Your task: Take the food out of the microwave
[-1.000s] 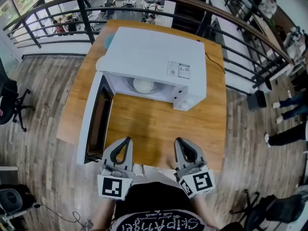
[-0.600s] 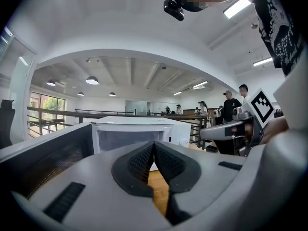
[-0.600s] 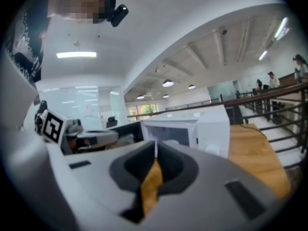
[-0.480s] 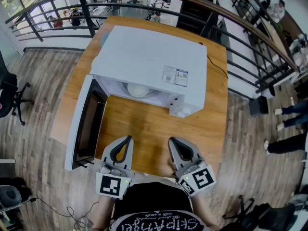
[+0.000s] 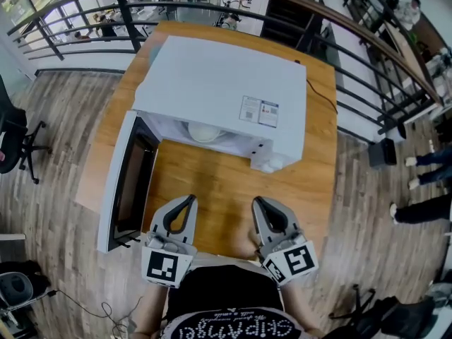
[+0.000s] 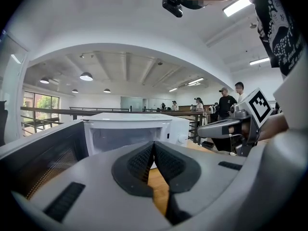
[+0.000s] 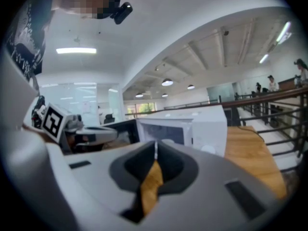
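A white microwave [image 5: 222, 90] stands on a wooden table [image 5: 219, 182], its door [image 5: 127, 182] swung wide open to the left. Inside its cavity sits a white bowl or plate of food [image 5: 203, 131], partly hidden by the top. My left gripper [image 5: 188, 200] and right gripper [image 5: 258, 202] hover side by side over the table's near edge, both shut and empty, well short of the cavity. The microwave [image 6: 127, 131] fills the middle of the left gripper view beyond my left gripper [image 6: 153, 144]. The right gripper view shows the microwave [image 7: 185, 126] past my right gripper [image 7: 155, 150].
A dark metal railing [image 5: 339, 34] curves round the far and right sides of the table. A black cable [image 5: 321, 94] trails from the microwave's right rear. An office chair [image 5: 14, 143] stands at left. People stand in the distance [image 6: 226, 105].
The microwave door now stands wider to the left in the picture than a second ago. Both grippers shifted slightly towards the microwave and stayed shut.
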Demonstrator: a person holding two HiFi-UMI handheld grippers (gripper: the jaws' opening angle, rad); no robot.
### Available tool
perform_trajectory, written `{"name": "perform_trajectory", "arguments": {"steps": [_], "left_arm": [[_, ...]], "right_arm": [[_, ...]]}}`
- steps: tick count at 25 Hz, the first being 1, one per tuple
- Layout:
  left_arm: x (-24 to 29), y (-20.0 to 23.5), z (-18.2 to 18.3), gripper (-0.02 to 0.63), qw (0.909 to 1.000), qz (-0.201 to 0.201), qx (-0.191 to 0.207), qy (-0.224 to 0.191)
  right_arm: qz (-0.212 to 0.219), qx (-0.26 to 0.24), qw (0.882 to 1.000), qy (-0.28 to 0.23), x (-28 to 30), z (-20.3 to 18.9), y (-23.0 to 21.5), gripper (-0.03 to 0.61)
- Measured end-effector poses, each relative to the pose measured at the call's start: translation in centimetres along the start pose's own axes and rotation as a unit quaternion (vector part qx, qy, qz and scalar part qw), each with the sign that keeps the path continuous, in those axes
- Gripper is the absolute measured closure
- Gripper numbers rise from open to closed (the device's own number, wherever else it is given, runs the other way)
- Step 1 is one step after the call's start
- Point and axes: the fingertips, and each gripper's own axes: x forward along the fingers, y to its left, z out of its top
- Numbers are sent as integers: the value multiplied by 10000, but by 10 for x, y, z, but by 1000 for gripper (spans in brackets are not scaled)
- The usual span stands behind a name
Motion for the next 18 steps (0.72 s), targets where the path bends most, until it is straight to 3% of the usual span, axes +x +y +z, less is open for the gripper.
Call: {"name": "perform_trajectory", "arguments": {"steps": [12, 18], "left_arm": [[13, 23, 7, 580, 9996, -217, -174, -78], [34, 26, 17, 581, 9991, -327, -78, -274]], "right_arm": [[18, 21, 10000, 49, 20, 6, 23, 541], [-71, -37, 10000, 23, 33, 11, 26, 541]]}}
